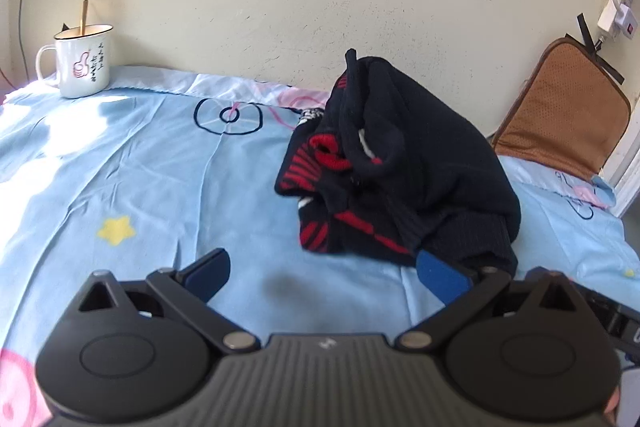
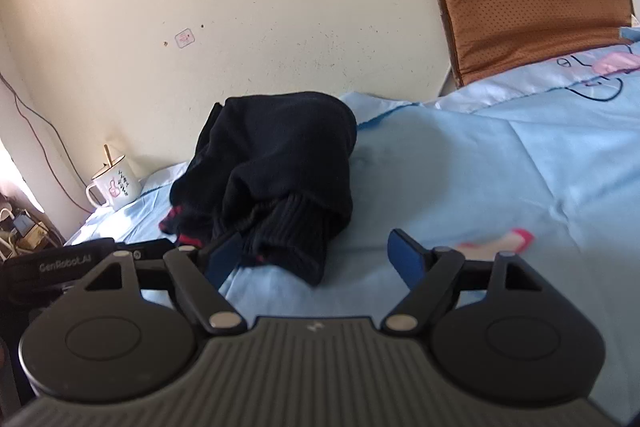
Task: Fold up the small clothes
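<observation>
left gripper [image 1: 323, 273]: jaws spread wide, holding nothing, hovering low over the bed sheet [image 1: 140, 179] just short of the near hem of the garment. right gripper [image 2: 316, 259]: jaws likewise wide apart and empty; its left blue pad sits just beside, perhaps touching, the ribbed cuff [image 2: 288, 235] of the garment, the right pad over bare sheet.

task item: a small dark navy knit sweater [image 1: 400, 163] with red and white patterning, lying in a crumpled heap on the bed, between the two grippers and toward the wall; nothing is yet spread or folded, so the task appears to be at its very start.

step in hand, as judged: taking first hold of the heap in order to open it flat. done well, each gripper would pick a distinct edge, such as the ribbed hem or a cuff, close on a single layer rather than a bunched wad, then lift and draw apart so that the sweater unrolls on the open blue sheet in front.

surroundings: an enamel mug [image 1: 82, 65] with a utensil stands well apart at the far left; a brown cushion [image 1: 568, 107] leans on the wall at right.
</observation>
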Demonstrator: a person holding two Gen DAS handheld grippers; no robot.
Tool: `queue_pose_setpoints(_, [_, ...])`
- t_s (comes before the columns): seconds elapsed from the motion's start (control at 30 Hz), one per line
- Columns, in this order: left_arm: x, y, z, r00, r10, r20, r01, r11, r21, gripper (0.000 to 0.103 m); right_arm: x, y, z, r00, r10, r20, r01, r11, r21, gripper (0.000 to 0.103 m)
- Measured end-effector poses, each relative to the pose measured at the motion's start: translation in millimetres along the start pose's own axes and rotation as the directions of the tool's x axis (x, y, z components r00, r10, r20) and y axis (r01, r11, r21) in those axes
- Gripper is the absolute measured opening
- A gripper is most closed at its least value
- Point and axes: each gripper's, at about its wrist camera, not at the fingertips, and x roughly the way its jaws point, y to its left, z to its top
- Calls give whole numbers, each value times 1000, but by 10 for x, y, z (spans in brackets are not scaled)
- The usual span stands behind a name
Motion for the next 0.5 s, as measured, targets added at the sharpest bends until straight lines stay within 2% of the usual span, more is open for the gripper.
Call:
queue_pose_setpoints(0.2, [-235, -70, -307, 994, 106, 28, -107, 994, 38, 103, -365, 28, -295, 1000, -24, 14, 24, 1000, -7, 84])
queue_pose_setpoints(0.33, [-336, -77, -491, 992, 122, 32, -122, 992, 28, 103, -506, 15, -411, 999, -45, 19, 45, 999, -12, 84])
queue_pose_setpoints(0.5, [-381, -126, -667, 984, 170, 50, -173, 982, 81, 103, -627, -43, -545, 997, -64, 35, 64, 998, 1, 85])
